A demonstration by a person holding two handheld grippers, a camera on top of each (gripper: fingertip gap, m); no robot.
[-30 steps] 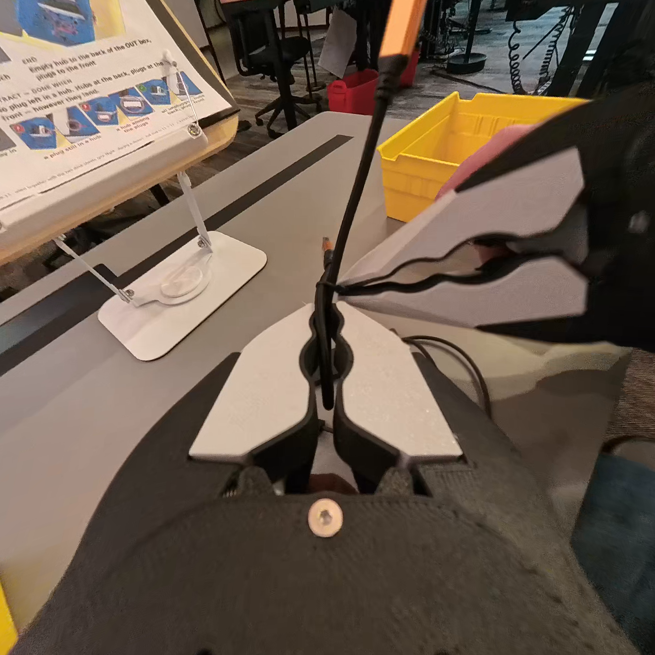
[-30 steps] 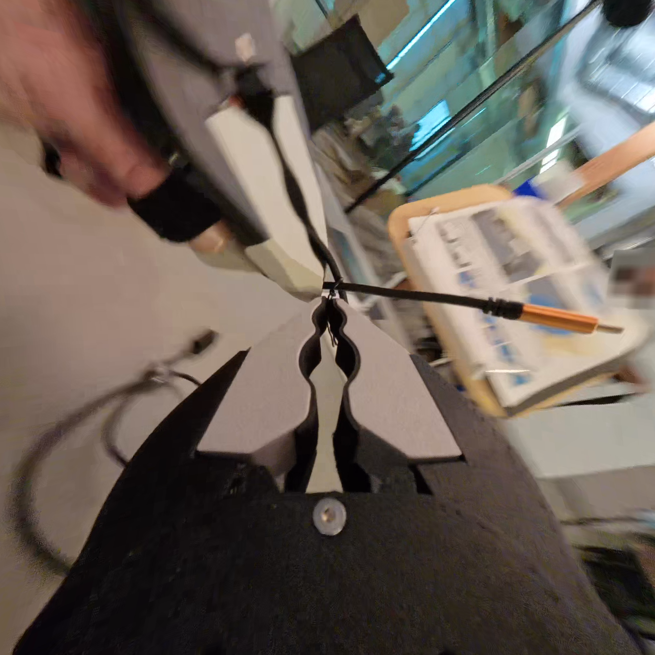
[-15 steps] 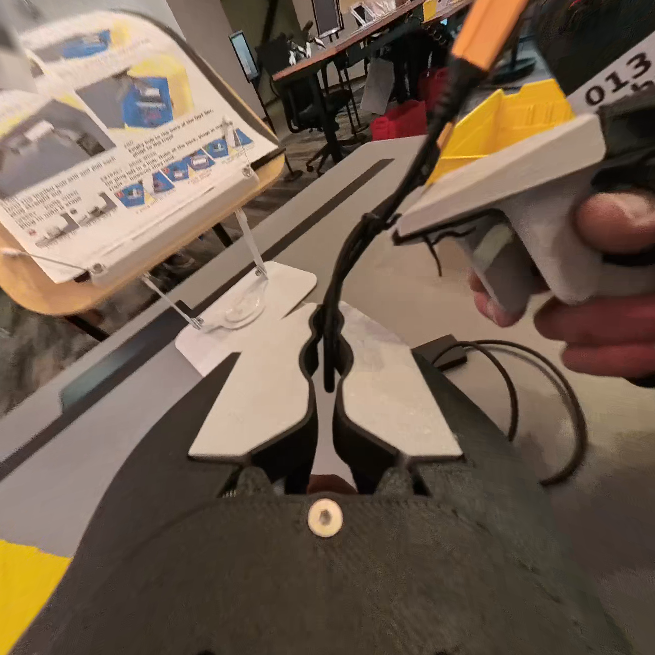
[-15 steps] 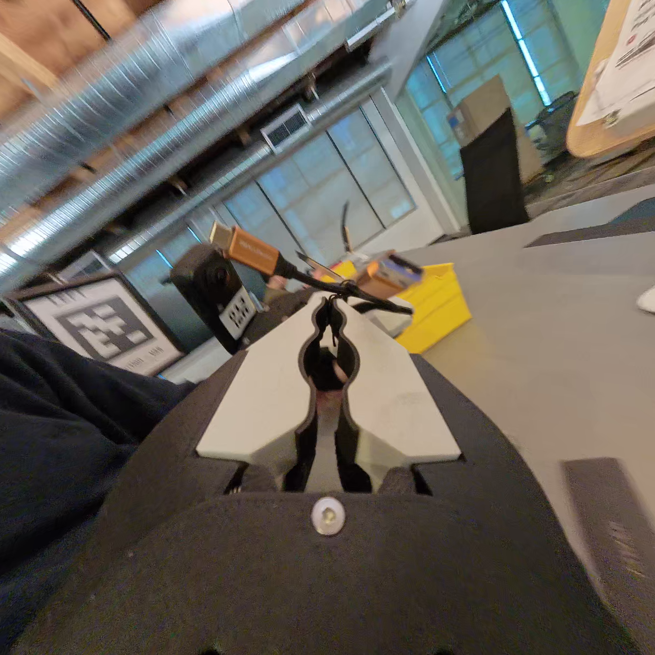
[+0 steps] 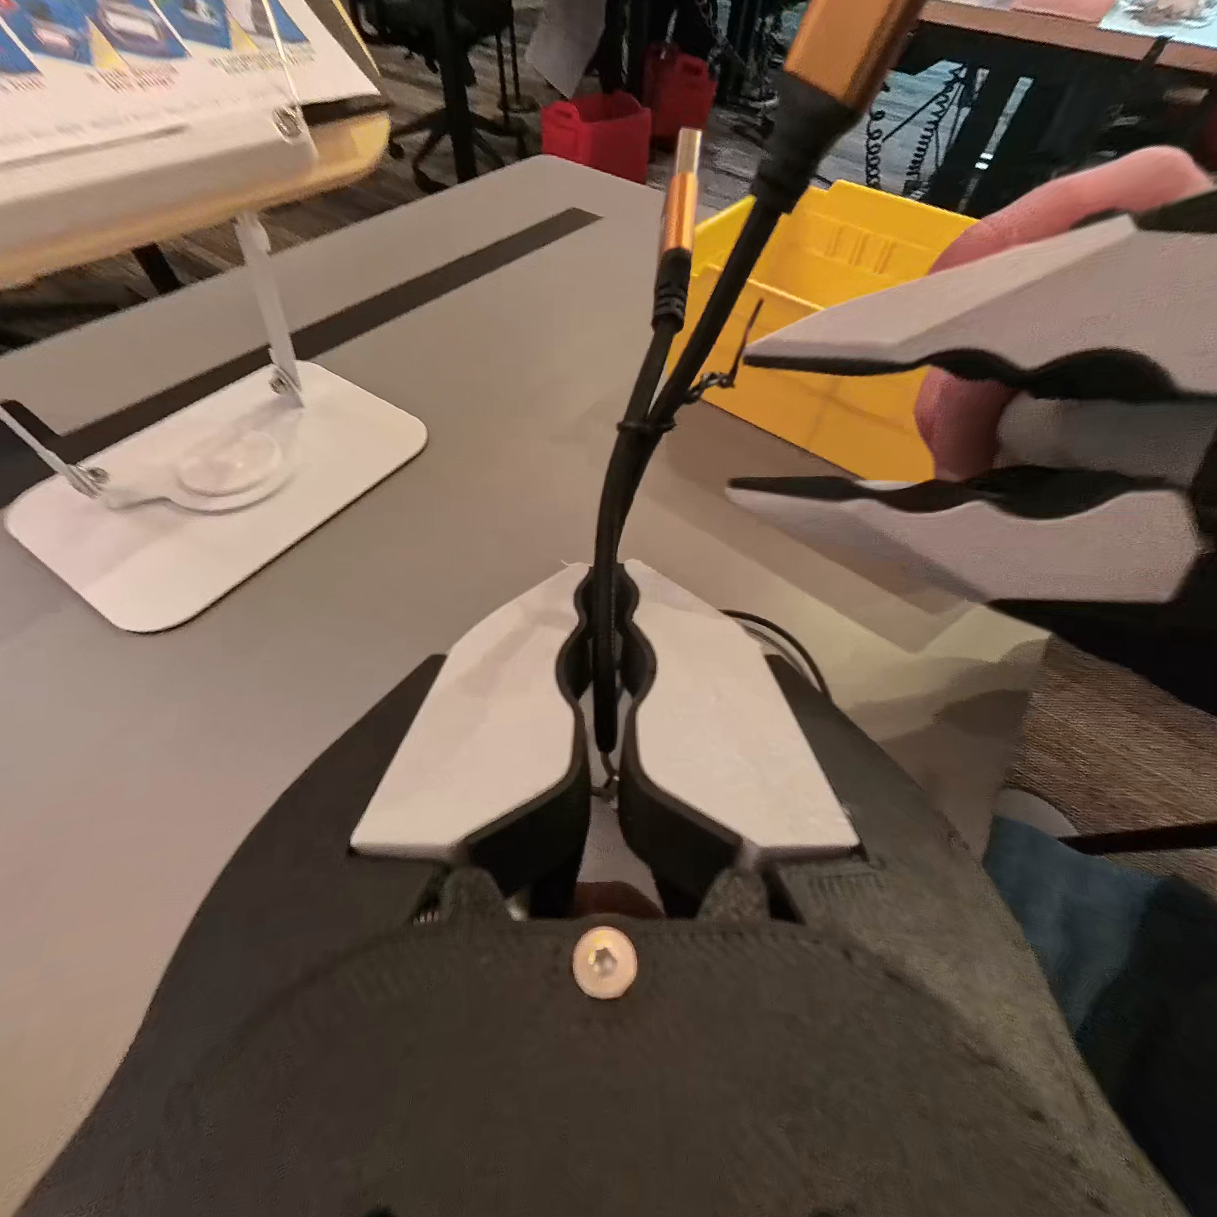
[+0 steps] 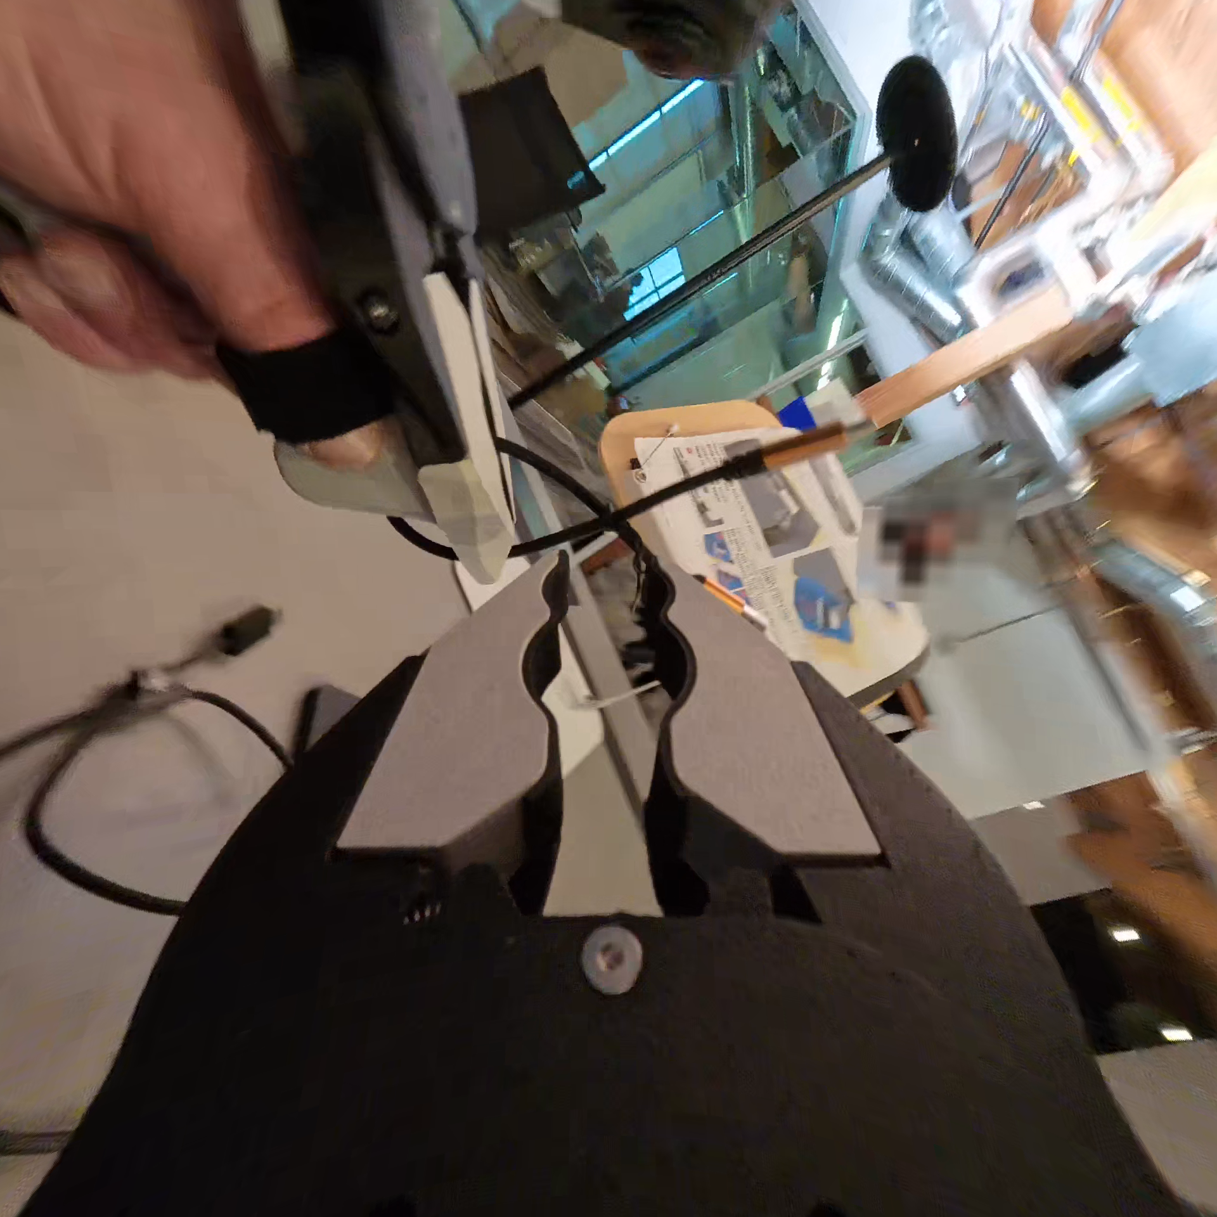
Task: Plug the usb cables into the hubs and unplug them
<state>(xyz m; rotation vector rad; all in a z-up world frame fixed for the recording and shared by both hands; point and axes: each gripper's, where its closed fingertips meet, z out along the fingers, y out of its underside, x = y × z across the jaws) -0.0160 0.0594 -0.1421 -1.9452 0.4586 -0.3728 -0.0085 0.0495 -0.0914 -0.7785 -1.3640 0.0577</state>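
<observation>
Left gripper (image 5: 604, 579): jaws closed on a black cable (image 5: 609, 527) folded double and bound by a thin tie (image 5: 645, 427). Both strands rise upright from the jaw tips above the grey bench (image 5: 197, 691); each ends in an orange plug (image 5: 678, 204).

Right gripper (image 5: 737, 421): jaws parted, holding nothing, tips just beside the tie.

Yellow bin (image 5: 823, 263): behind the cable, on the bench.

White stand (image 5: 217, 481): left, carrying an instruction sheet (image 5: 164, 72).

Second cable (image 6: 132, 711): loose on the bench, blurred in the right wrist view.
</observation>
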